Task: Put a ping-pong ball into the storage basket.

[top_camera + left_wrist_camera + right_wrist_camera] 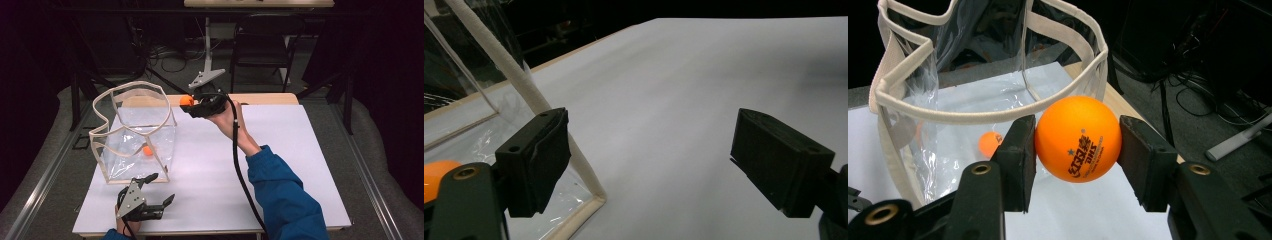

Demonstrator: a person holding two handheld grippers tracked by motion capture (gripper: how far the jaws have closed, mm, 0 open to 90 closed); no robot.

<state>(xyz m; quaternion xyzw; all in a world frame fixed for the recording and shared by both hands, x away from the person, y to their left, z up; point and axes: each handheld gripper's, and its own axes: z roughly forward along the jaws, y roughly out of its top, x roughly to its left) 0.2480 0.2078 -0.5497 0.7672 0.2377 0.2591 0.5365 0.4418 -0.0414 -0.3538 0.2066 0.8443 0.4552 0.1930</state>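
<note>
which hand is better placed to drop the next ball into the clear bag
Right. Its tongs already clamp an orange ball beside the bag's rim; the left tongs hang open by the bag's base.

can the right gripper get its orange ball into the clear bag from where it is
Probably yes: the right gripper holds the orange ball just outside the clear bag, whose top stands open, with nothing between them.

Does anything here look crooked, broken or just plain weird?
Only the clear bag: its soft rim sags and buckles unevenly, so the mouth looks lopsided. Nothing is spilled: one orange ball lies inside, and the right claw grips another ball.
</note>
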